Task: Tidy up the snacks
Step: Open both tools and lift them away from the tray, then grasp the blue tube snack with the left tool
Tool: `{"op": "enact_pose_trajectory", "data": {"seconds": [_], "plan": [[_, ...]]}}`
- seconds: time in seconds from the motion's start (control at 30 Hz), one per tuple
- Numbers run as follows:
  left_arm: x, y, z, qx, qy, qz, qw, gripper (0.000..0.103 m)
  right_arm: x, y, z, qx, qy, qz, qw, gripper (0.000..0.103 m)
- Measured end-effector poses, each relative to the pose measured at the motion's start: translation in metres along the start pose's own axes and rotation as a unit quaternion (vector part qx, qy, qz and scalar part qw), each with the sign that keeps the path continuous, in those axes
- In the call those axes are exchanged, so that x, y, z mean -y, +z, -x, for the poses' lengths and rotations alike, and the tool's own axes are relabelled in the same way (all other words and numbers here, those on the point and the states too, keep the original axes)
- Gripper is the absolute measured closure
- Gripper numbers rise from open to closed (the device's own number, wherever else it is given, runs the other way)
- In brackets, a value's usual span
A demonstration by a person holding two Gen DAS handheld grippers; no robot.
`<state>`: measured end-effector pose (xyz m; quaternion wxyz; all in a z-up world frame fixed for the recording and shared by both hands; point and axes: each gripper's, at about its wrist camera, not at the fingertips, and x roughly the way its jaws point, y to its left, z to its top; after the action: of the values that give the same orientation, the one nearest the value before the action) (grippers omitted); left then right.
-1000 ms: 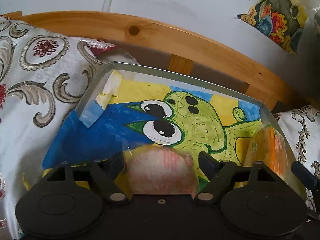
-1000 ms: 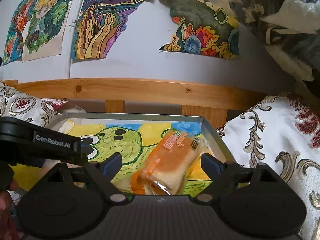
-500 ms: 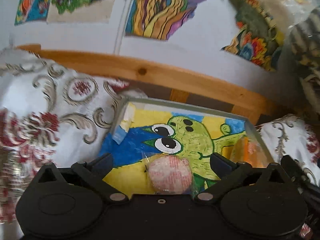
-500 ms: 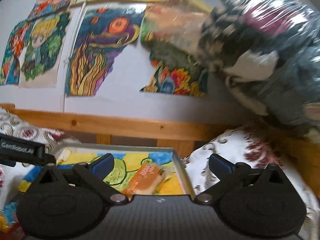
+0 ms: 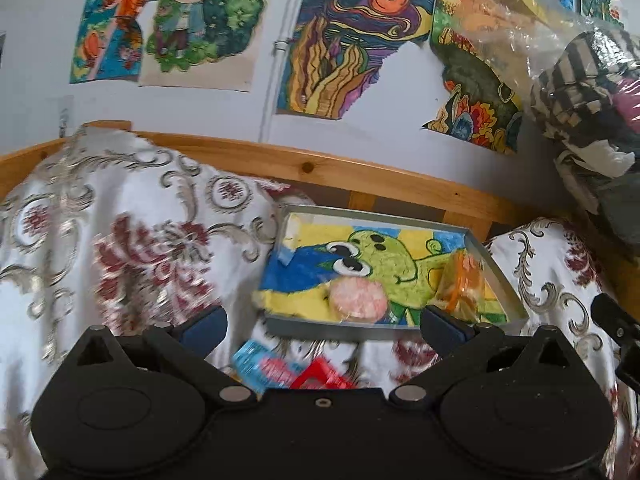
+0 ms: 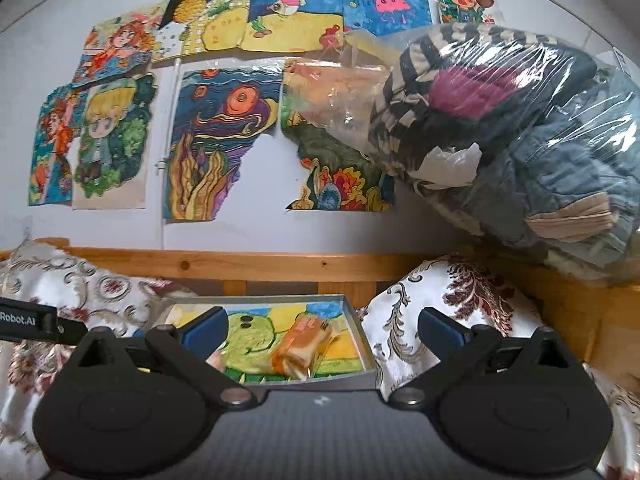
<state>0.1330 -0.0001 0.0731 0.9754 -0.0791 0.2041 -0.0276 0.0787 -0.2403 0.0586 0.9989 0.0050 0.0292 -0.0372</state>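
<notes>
Here the left gripper [image 5: 322, 326] gapes wide, empty, above the tray [image 5: 498, 276] where a round pink snack pack [image 5: 356, 298] and an orange-wrapped bread [image 6: 302, 346] lie (apart). The right gripper [image 6: 322, 330] is equally spread, holding nothing.

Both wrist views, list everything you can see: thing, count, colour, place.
Shallow grey tray with cartoon drawing liner: one, on the bed between cushions.
Round pink wrapped snack: one, near front edge of tray.
Orange wrapped bread snack: one, right side of tray.
Blue and red snack packets: at least two, blurred, on the bed in front of tray.
White floral cushions: two, either side of tray.
Wooden bed rail: one, behind tray.
Coloured drawings: several, on wall.
Clear plastic bag of clothes: one, upper right.
Left gripper: black, jaws open, empty.
Right gripper: black, jaws open, empty.
</notes>
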Motion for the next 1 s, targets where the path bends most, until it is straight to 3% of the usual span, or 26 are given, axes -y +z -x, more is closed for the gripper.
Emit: {"op": "enact_pose_trajectory", "data": {"seconds": [0.2,0.43,0.77,1.0], "plan": [[-0.021,-0.02,0.036,0.0,0.005,-0.018,0.9998,0.001,-0.005,-0.01,0.041,-0.014,0.016,0.019,1.0,0.0],[-0.038,-0.041,0.065,-0.015,-0.002,-0.048,0.9987,0.001,-0.011,-0.025,0.065,-0.08,0.057,0.02,0.995,0.0],[-0.04,-0.074,0.064,-0.065,-0.019,-0.082,0.9943,0.001,-0.024,-0.051,0.056,-0.183,0.08,0.047,0.979,0.0],[-0.029,-0.091,0.047,-0.109,-0.033,-0.127,0.9853,0.001,-0.031,-0.067,0.041,-0.24,0.085,0.063,0.965,0.0]]}}
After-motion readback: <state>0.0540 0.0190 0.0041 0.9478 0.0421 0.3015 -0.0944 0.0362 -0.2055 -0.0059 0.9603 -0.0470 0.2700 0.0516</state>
